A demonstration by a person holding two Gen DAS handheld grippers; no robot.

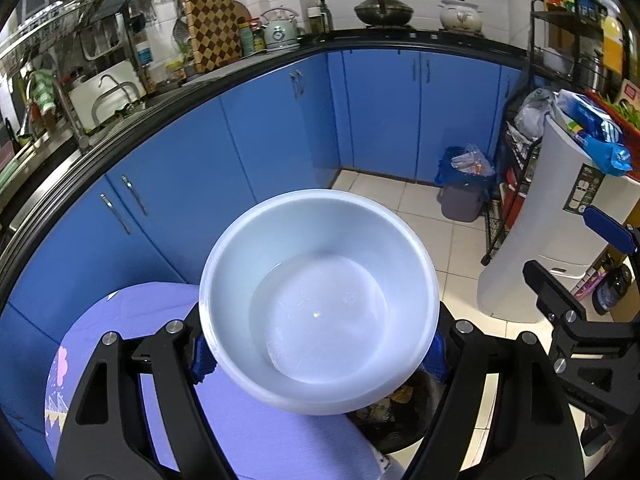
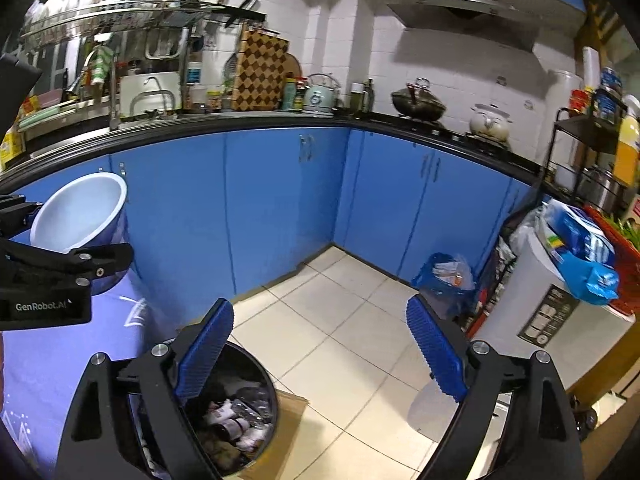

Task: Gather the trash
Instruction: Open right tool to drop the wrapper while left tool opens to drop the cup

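We find the left hand-held gripper (image 1: 320, 354) pitched steeply downward, its jaws part open and closed against the outer wall of a white basin (image 1: 318, 300), which it carries tilted so the hollow faces the camera. The basin holds no trash; only a wet film shows on its bottom. In the right wrist view the same basin (image 2: 82, 212) sits at 9 o'clock, held out over a purple cloth (image 2: 72, 360).

The right hand-held gripper (image 2: 320, 352) points forward and moderately down, its blue pads (image 2: 206, 350) spread wide and clasping nothing; only floor tiles (image 2: 340, 340) lie between them.

The trash rests in a black bin (image 2: 236, 412) at 7 o'clock in the right wrist view, directly under the left pad. From the left wrist, that bin (image 1: 394, 412) shows just below the basin's lower rim. A second, blue-lined bin (image 2: 444, 280) stands at 3 o'clock against the blue cabinets (image 2: 280, 200).
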